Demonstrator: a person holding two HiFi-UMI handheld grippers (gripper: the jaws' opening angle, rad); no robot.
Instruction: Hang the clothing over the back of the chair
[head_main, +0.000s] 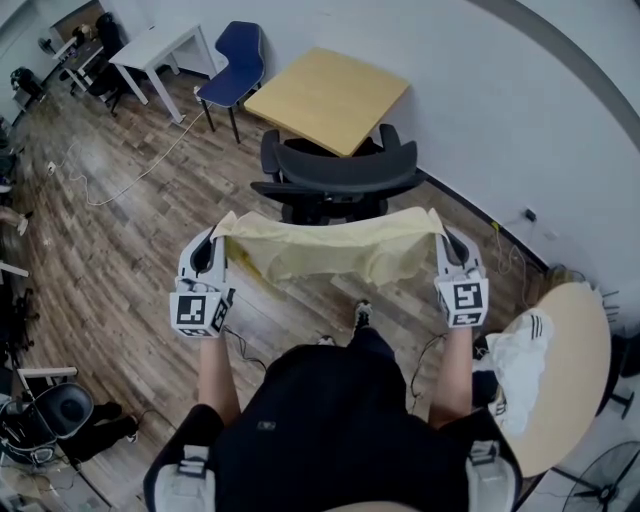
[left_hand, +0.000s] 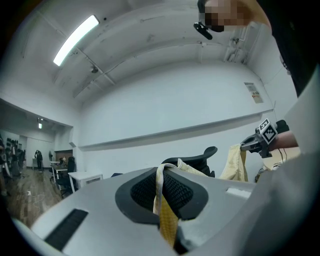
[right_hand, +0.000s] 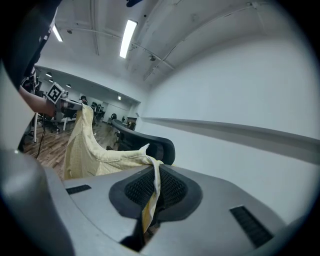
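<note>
A pale yellow garment (head_main: 330, 245) hangs stretched between my two grippers, just in front of a black office chair (head_main: 340, 172). My left gripper (head_main: 222, 232) is shut on the garment's left corner (left_hand: 162, 200). My right gripper (head_main: 440, 228) is shut on its right corner (right_hand: 152, 192). The cloth sags in the middle, level with the chair's backrest top (head_main: 345, 165) and on my side of it. In the left gripper view the chair's backrest (left_hand: 197, 156) shows beyond the jaws. The right gripper view has the chair's backrest (right_hand: 150, 142) behind the cloth.
A square wooden table (head_main: 328, 98) stands right behind the chair, against a white wall. A blue chair (head_main: 235, 65) and a white desk (head_main: 160, 45) are further left. A round table (head_main: 565, 375) with white clothing (head_main: 520, 365) is at my right. Cables lie on the wooden floor (head_main: 110, 190).
</note>
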